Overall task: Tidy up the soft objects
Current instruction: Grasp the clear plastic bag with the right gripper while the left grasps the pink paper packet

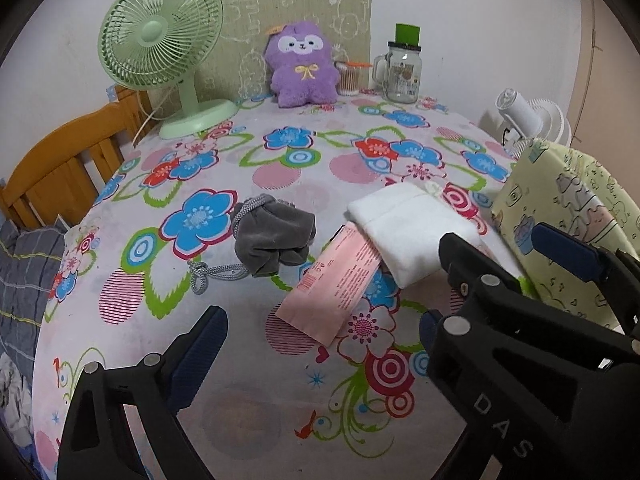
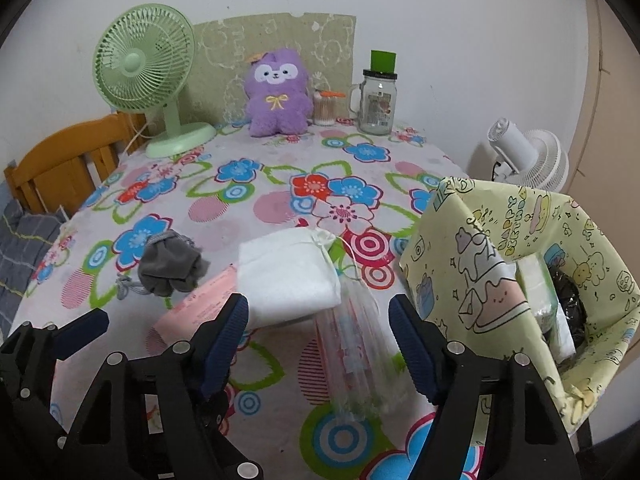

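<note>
Items on my floral-print cloth-covered surface (image 1: pixel 256 360):
- Crumpled grey velvet drawstring pouch (image 1: pixel 274 240), left of centre.
- Flat pink printed packet (image 1: pixel 334 288), partly under a folded white fabric bag (image 2: pixel 288 276).
- Clear plastic sleeve (image 2: pixel 356 344), just right of the white bag.
- Yellow-green cartoon-print box (image 2: pixel 516 280), at the right edge, holding white and black bundles.

My left tongs (image 1: pixel 320 356): wide, empty. My right tongs (image 2: pixel 320 340): partly open, over the clear sleeve, gripping nothing.
</note>
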{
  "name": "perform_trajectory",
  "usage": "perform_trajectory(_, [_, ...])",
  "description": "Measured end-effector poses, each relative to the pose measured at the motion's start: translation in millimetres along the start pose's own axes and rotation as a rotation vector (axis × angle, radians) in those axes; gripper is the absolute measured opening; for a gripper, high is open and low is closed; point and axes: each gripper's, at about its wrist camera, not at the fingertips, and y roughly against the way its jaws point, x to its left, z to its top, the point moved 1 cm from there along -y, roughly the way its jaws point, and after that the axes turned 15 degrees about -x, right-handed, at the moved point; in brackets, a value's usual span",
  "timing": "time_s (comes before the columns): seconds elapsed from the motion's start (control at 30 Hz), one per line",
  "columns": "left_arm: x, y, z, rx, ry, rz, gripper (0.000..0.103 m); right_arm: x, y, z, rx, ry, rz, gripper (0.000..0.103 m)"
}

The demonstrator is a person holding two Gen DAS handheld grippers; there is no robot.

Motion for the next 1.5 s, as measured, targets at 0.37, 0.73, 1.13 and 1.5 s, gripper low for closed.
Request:
perform_trajectory(0.37, [-4.1,-20.4,-3.9,0.068,-0.051,-0.001,0.097,-4.0,-26.8,-10.6,0.066,0.0,-0.054,0.07])
perform_trajectory(0.73, [-4.5,-29.2,-7.8,0.102,-0.06,-0.015,0.098,-9.9,-45.1,-22.2,0.136,-0.035,-0.027,0.058])
perform_trajectory(1.13, [-3.1,-24.1,4.3,0.052,-0.049,-0.035,0.097,-15.8,-40.4,-13.2,0.11,-0.084,0.037,0.023])
perform_trajectory(1.5, [-1.2,-37.5,12.5,0.058,-0.021,-0.063,0.092,-19.7,-38.5,-2.8,0.085,-0.127,0.07,0.022])
